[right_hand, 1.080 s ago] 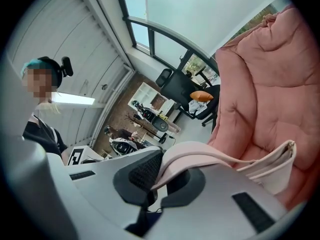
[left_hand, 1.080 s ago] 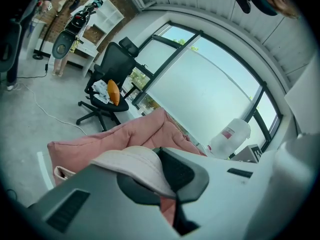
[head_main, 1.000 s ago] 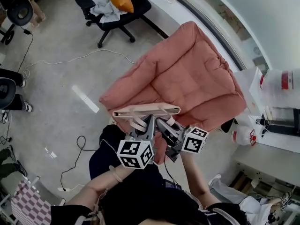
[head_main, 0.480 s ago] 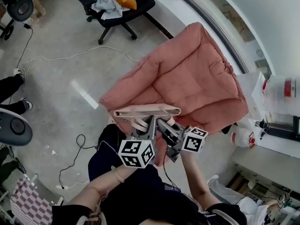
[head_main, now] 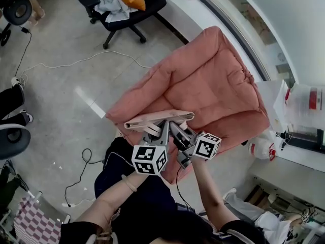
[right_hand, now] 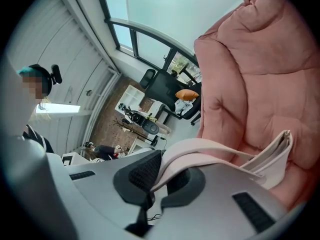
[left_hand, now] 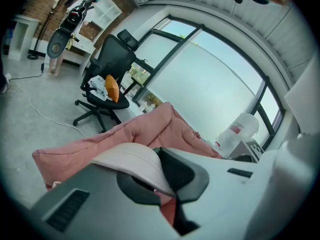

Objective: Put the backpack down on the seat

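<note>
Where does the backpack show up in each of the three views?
Head view: backpack centre, at the seat's near edge.
Left gripper view: its pale fabric, lower centre.
Right gripper view: strap lower centre, bag body lower right.
Shared landmark: the pink seat, behind it in all three.

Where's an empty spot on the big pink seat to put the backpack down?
The whole quilted middle of the pink seat is bare, from the backpack up to its raised far end. Crowded: the white table on the right, holding a jug, and the loaded black office chair.
</note>
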